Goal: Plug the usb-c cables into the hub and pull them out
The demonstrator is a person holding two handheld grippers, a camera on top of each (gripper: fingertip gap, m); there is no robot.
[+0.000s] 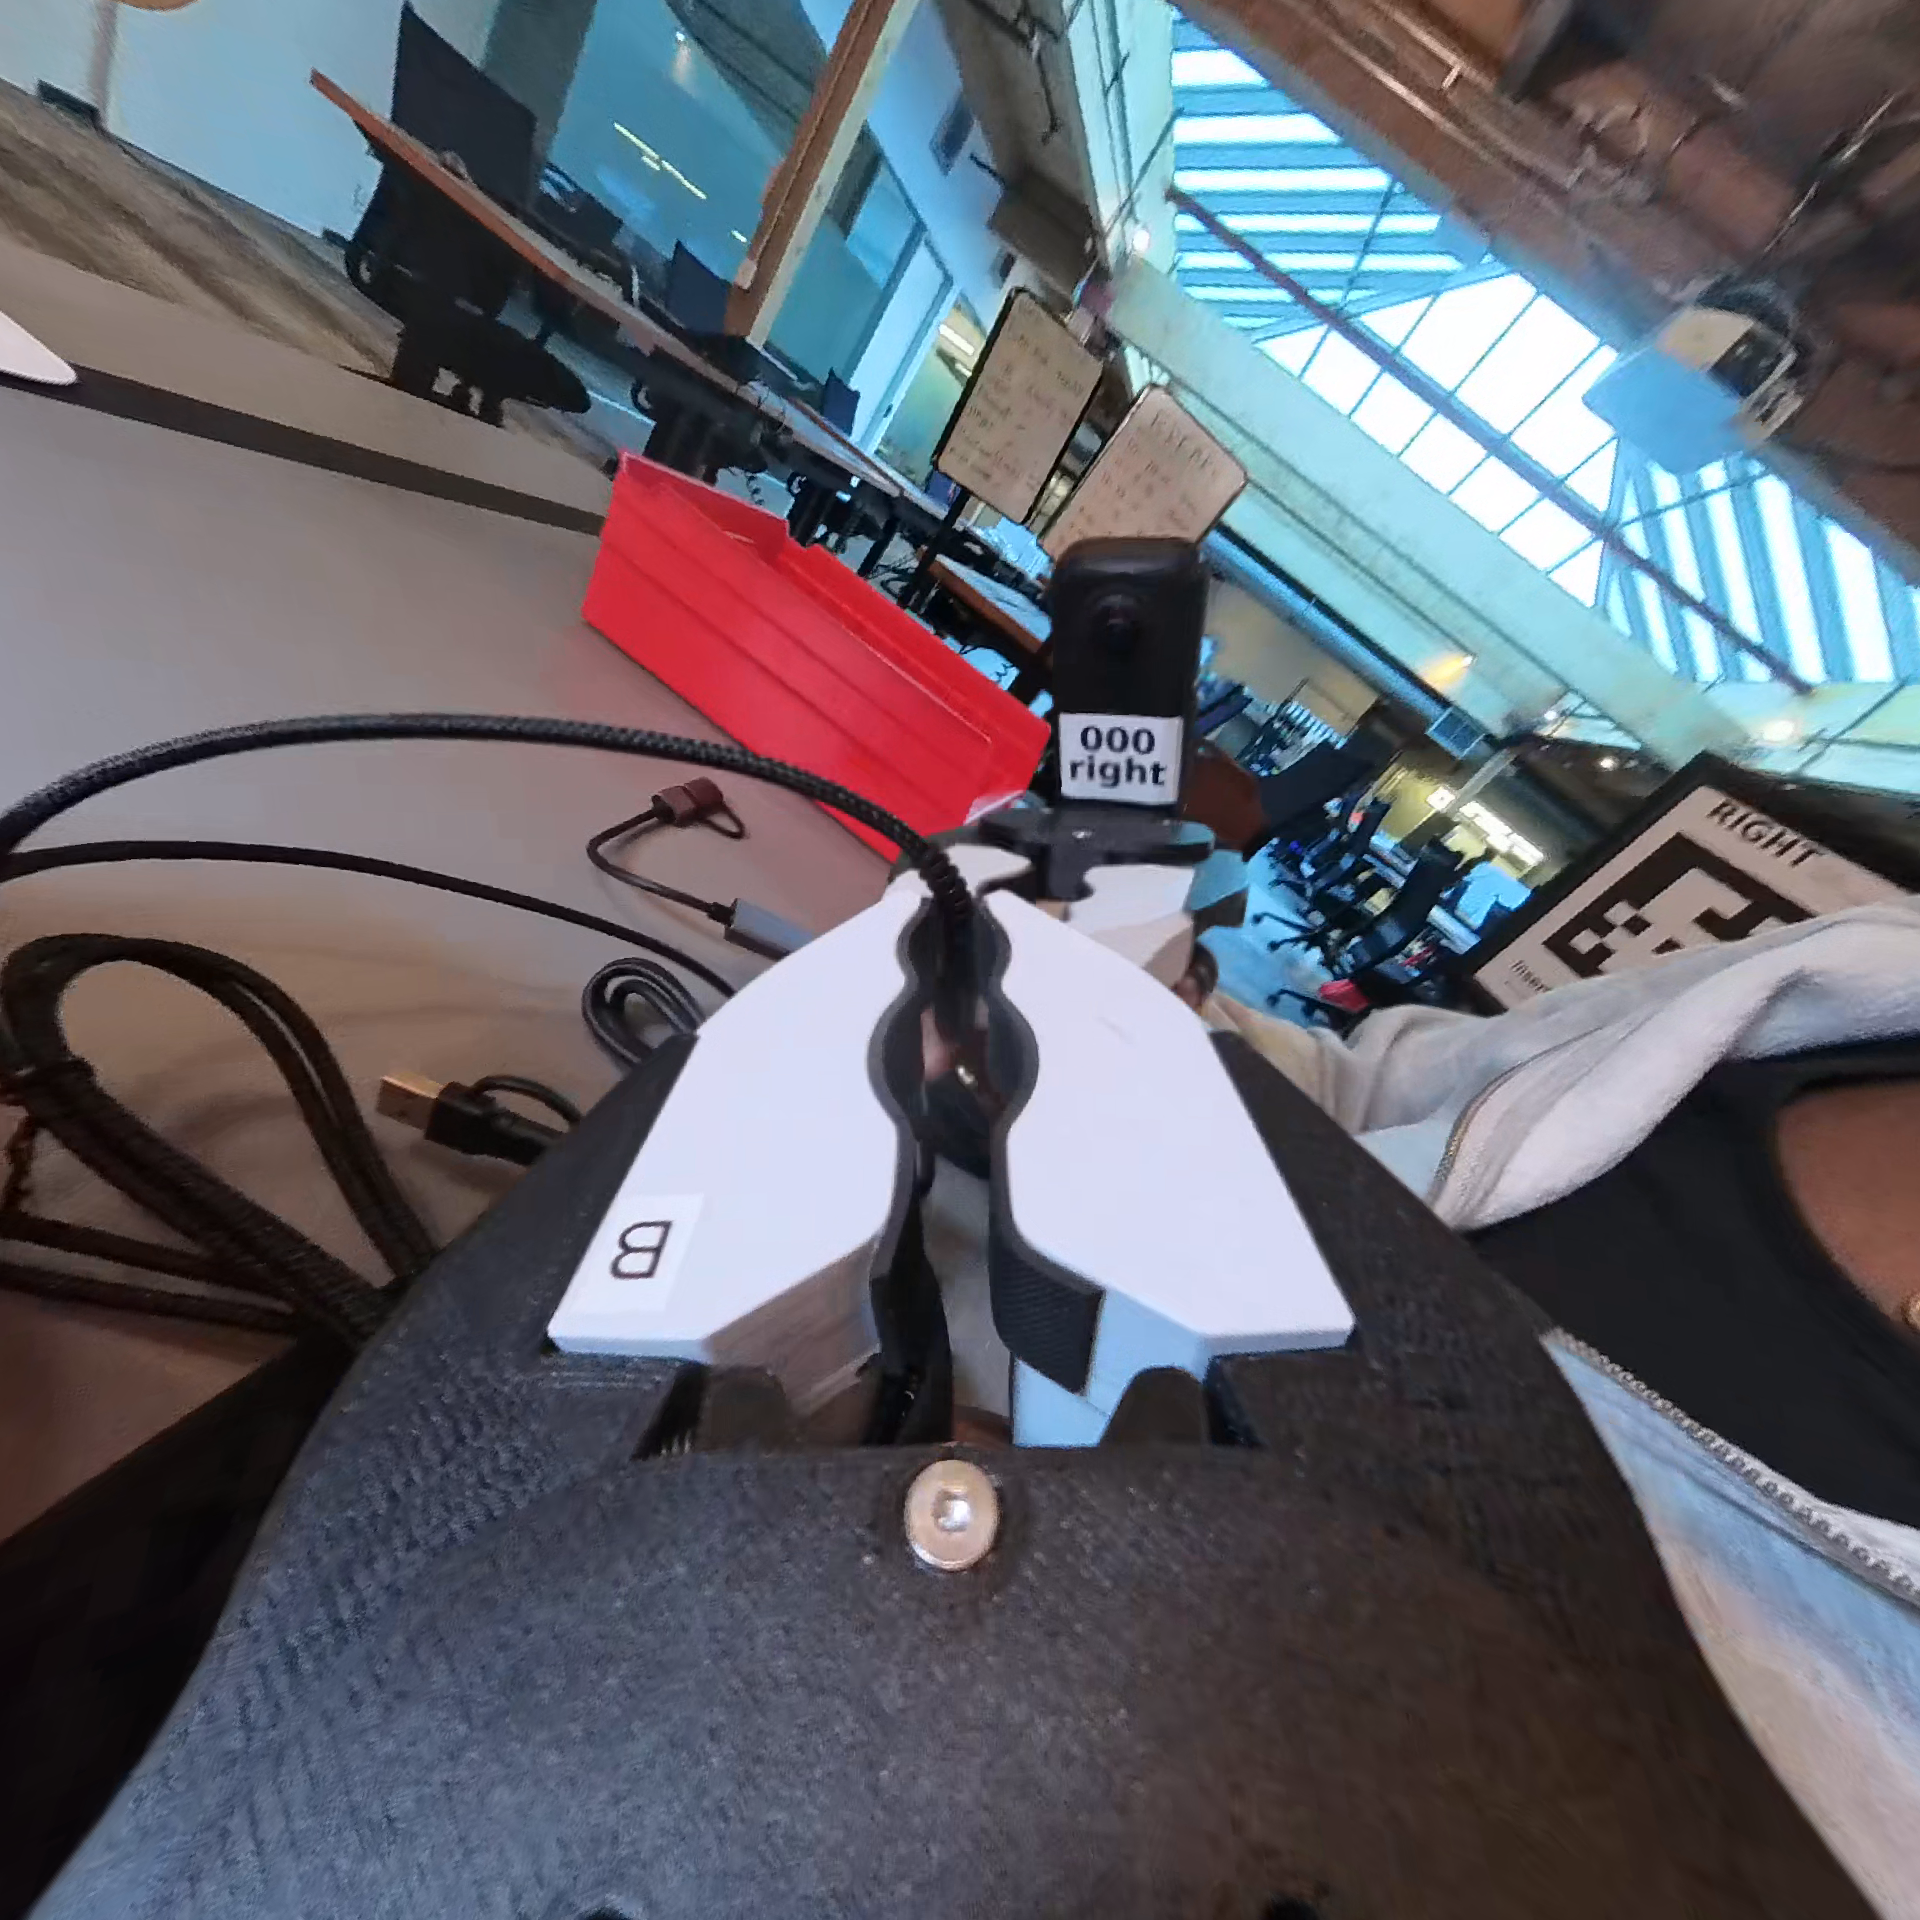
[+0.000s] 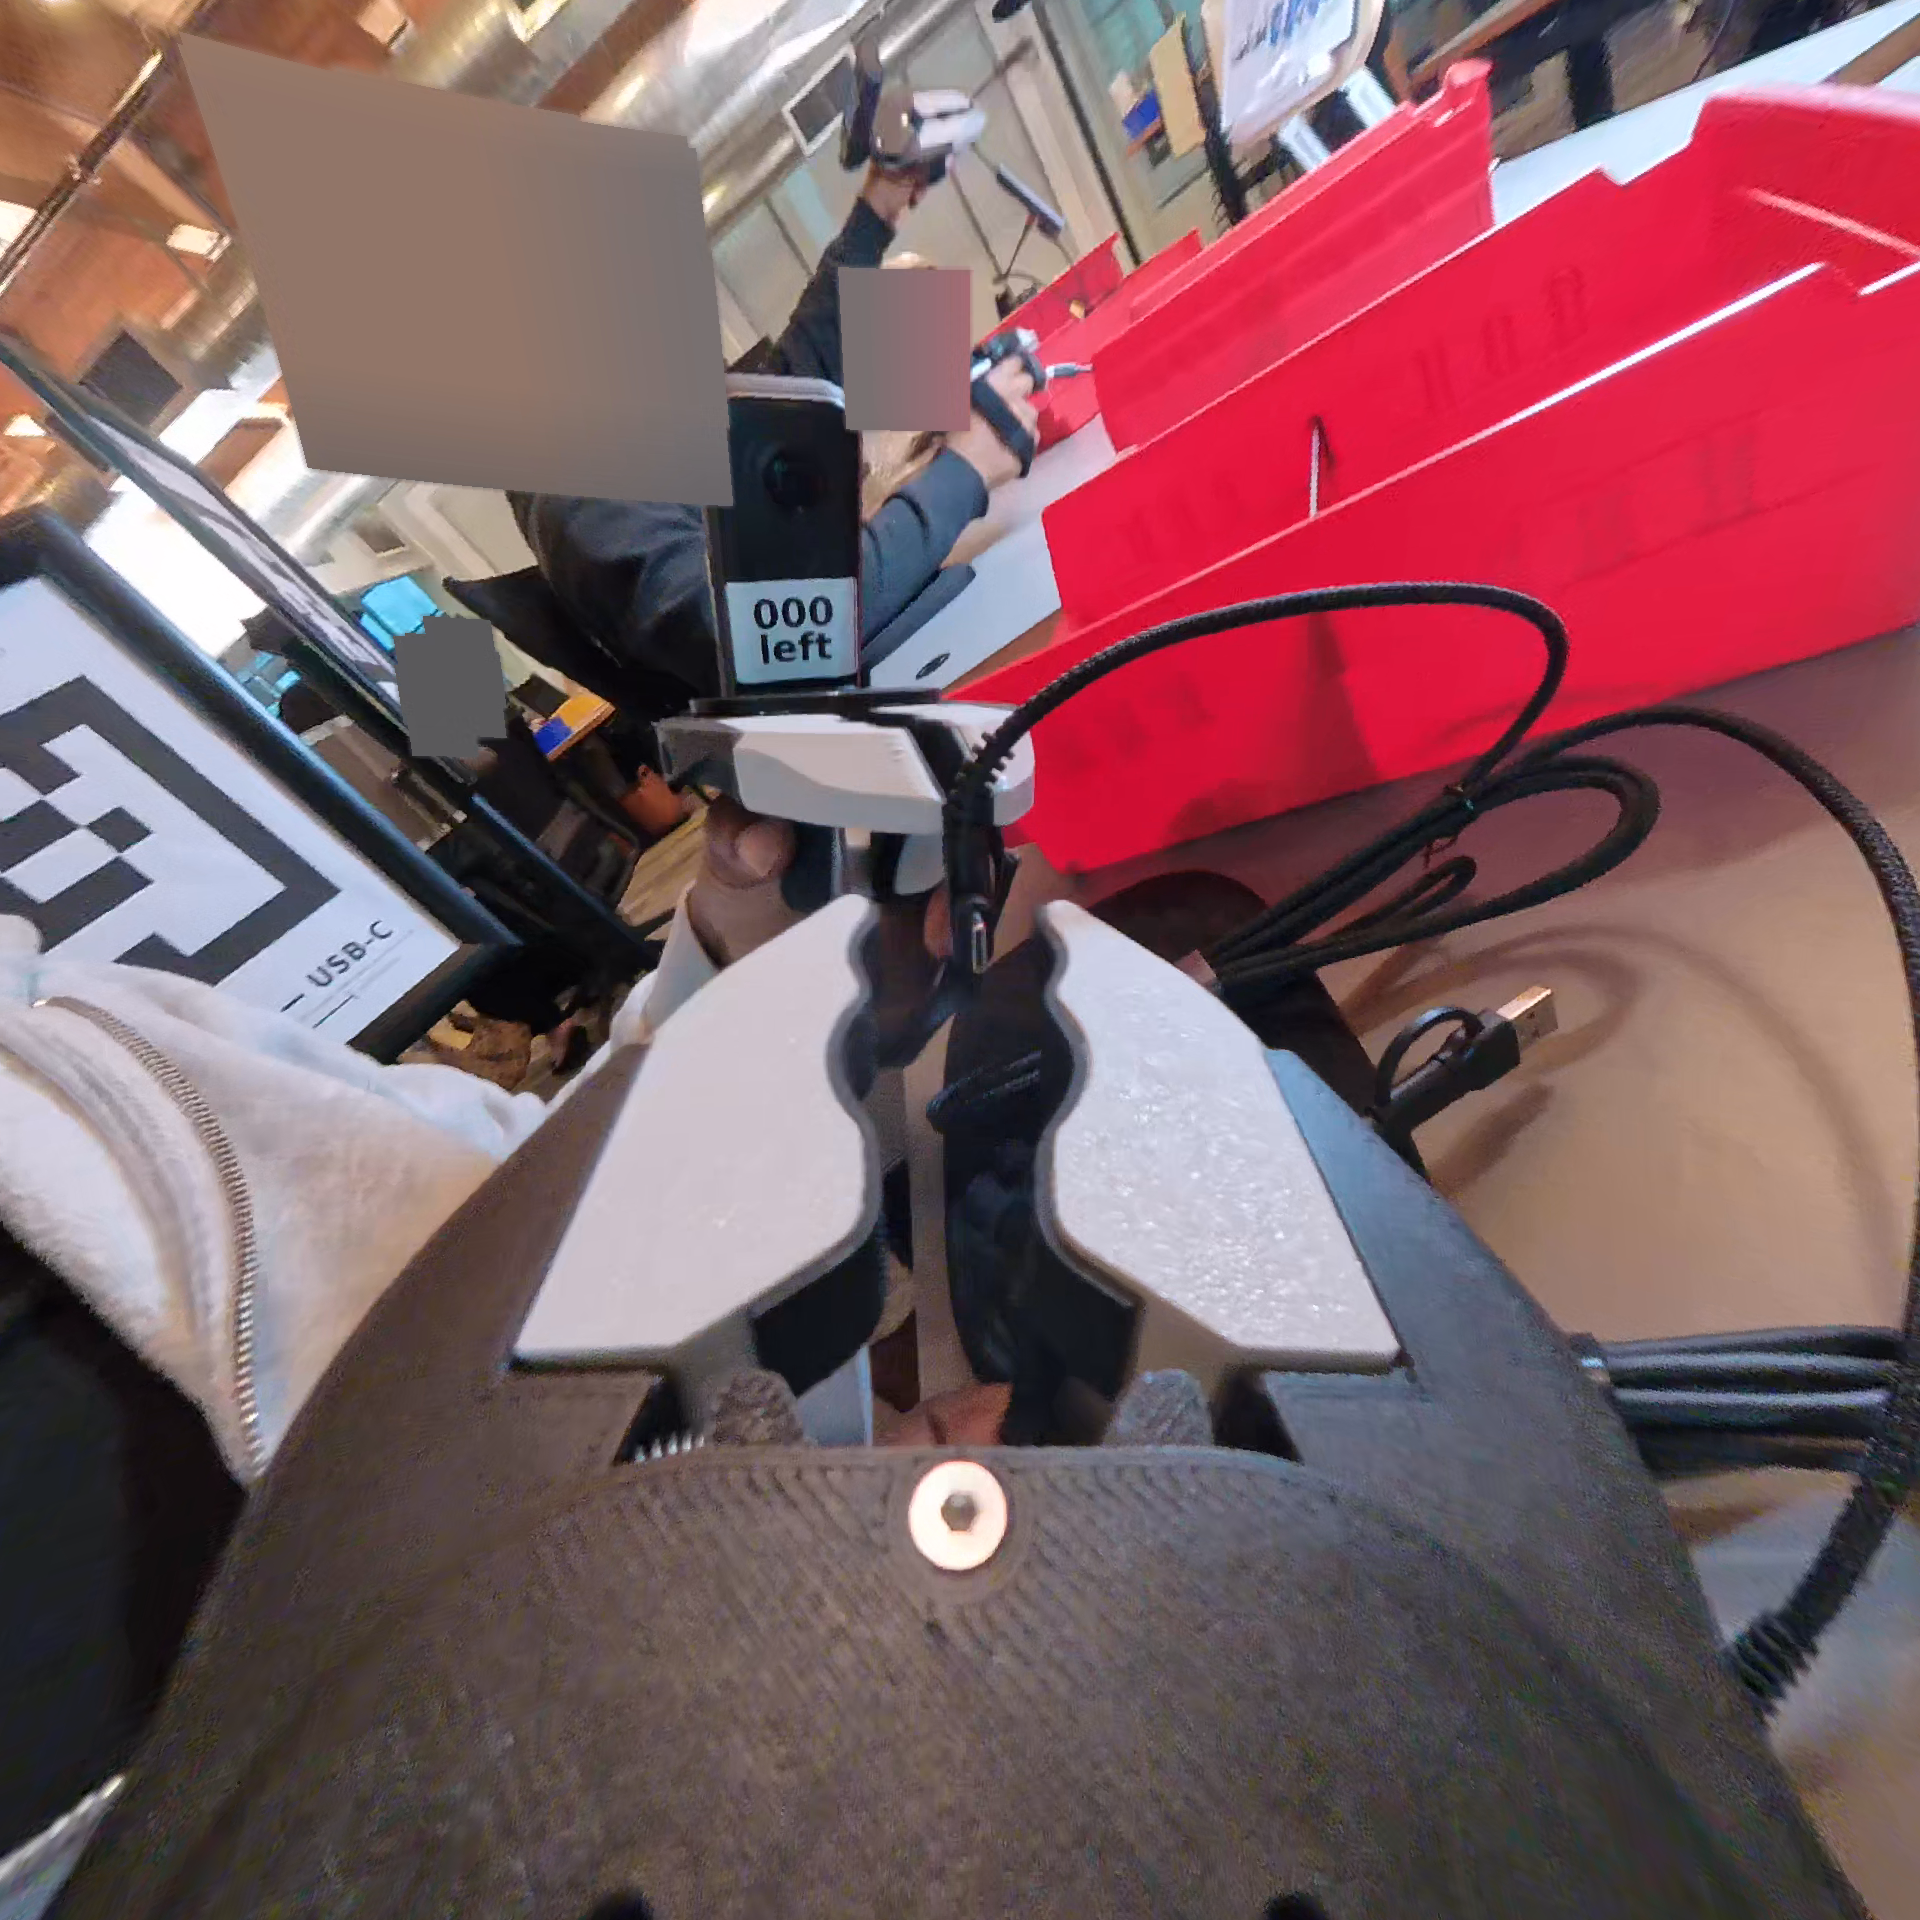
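Left gripper [image 1: 951, 935] fingers clamping braided cable [image 1: 468, 727], tilted above table [image 1: 260, 582]

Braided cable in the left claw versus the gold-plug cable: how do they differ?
The braided cable is clamped in the left claw and arches above the table; the gold-plug cable lies loose on it. The braided cable ends in a slim plug, the other in a wide gold one. Both are black.

My left gripper [image 1: 951, 935] pinches a black braided cable [image 1: 540, 732] above the bench [image 1: 260, 623], a red tray [image 1: 790, 644] beyond.
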